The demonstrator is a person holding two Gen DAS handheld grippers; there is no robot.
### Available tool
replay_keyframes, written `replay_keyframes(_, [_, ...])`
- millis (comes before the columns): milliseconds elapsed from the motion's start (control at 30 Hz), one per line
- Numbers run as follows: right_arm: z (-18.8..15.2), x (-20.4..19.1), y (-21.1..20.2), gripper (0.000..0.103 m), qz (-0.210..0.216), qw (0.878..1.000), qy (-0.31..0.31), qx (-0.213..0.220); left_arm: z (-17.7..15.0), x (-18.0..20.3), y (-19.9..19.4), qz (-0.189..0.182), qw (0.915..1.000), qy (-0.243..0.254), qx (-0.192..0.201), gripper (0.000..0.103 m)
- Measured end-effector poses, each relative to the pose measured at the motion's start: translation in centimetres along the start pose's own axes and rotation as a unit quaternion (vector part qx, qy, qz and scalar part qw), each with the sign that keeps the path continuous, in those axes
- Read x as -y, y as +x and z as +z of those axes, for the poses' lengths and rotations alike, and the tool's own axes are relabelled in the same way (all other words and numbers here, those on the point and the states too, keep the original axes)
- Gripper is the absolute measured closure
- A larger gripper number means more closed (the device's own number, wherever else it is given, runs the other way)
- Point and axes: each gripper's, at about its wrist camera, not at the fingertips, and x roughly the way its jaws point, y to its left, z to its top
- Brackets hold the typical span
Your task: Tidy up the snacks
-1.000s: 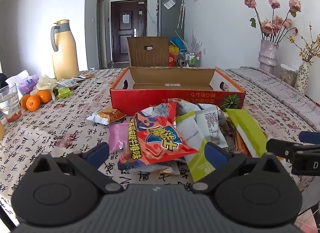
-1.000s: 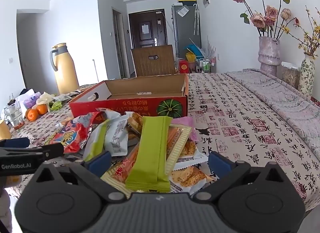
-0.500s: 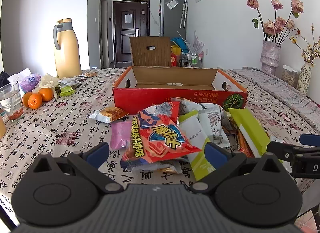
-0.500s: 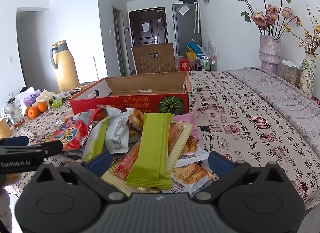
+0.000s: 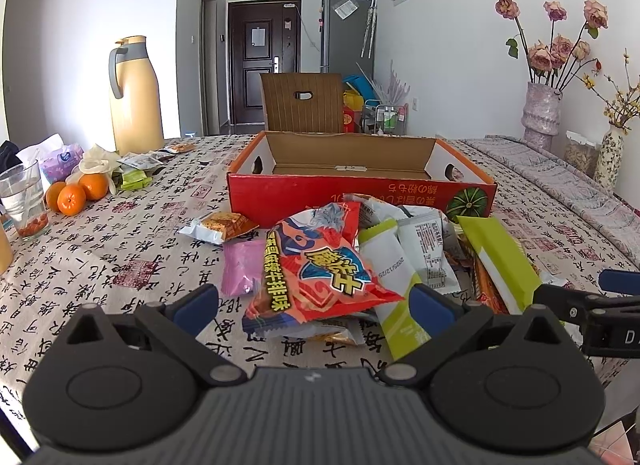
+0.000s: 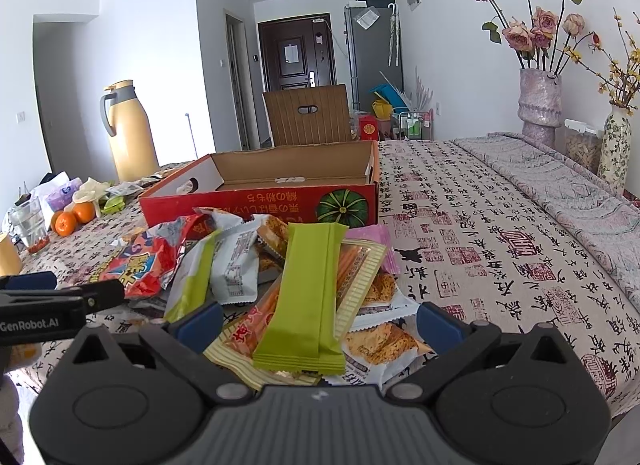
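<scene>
Both tongs released, jaws wide, holding nothing. Left tongs (image 5: 314,303) sit over the red chip bag (image 5: 320,265); right tongs (image 6: 318,323) straddle the green bar pack (image 6: 306,297). Snack pile sits on the worktop (image 6: 480,233) just before the empty red box (image 6: 260,189). Risk: packs overlap, so a pinch likely drags neighbours along or slips off slick foil
</scene>
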Motion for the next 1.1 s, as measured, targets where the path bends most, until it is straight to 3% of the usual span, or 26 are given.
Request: replay_keyframes(1100, [0.00, 0.04, -0.03, 0.000, 0.000, 1.000, 0.001, 0.000, -0.13, 0.04, -0.24, -0.001, 1.0000, -0.003, 0.001, 0.000])
